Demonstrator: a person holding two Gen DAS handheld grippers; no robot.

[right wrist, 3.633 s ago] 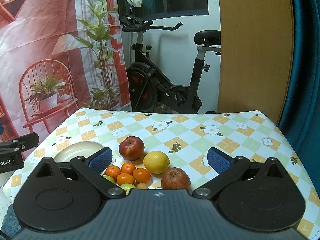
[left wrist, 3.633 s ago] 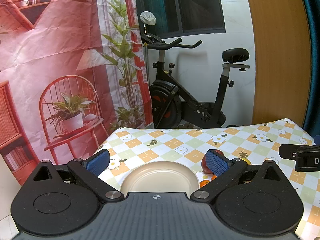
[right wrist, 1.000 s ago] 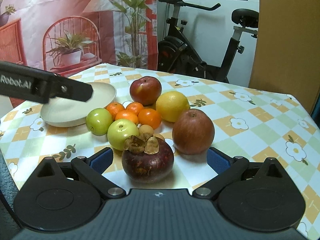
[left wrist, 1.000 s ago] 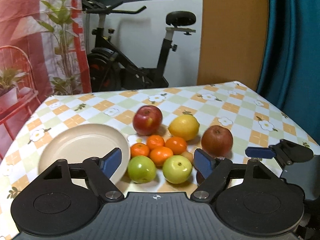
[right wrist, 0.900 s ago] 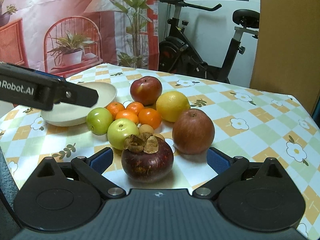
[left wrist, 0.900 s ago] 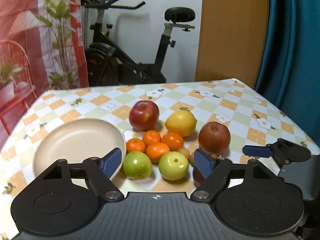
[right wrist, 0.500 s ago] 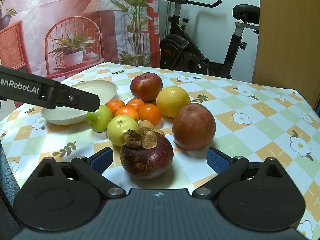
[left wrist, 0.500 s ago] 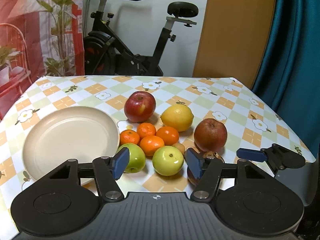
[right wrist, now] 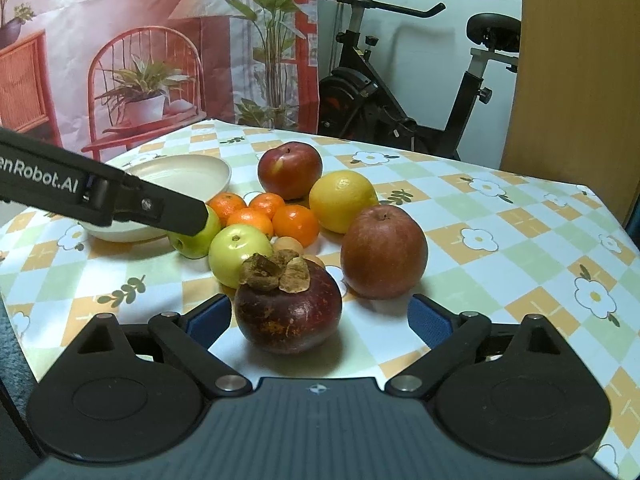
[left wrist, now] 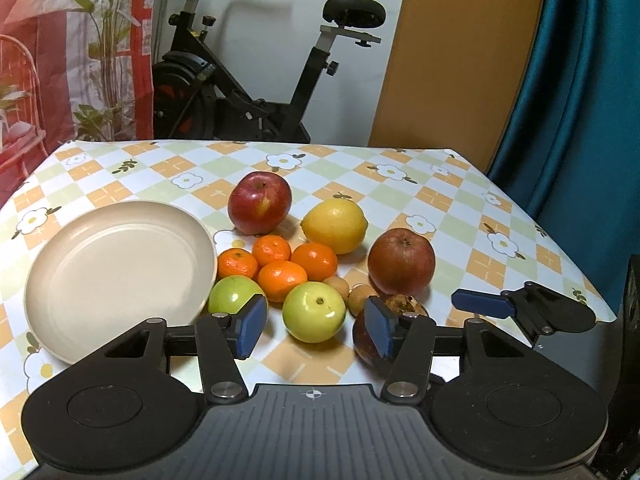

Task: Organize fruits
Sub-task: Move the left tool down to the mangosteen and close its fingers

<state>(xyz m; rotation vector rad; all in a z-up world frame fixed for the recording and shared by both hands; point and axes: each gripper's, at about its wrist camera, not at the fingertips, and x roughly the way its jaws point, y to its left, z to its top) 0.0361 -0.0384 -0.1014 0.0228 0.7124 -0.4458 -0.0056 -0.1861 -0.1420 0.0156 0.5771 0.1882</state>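
The left gripper (left wrist: pixel 314 326) jaws are closing around a green apple (left wrist: pixel 314 312), not yet gripping, likely for the plate (left wrist: pixel 48 276), while the right gripper (right wrist: pixel 320 322) jaws, easing inward, still gape around the mangosteen (right wrist: pixel 288 312).

In the left wrist view, the left gripper's (left wrist: pixel 314 326) right finger covered most of the dark mangosteen (left wrist: pixel 366 346), leaving only its dried cap and one side showing. The nearer green apple (left wrist: pixel 236 293) was partly masked by the left finger. In the right wrist view, a black gripper arm (right wrist: pixel 100 194) crossed the plate (right wrist: pixel 200 168) and hid the far green apple's (right wrist: pixel 196 242) top. Two small tan fruits (right wrist: pixel 287 245) behind the mangosteen (right wrist: pixel 288 312) were possibly longans, too hidden to tell.
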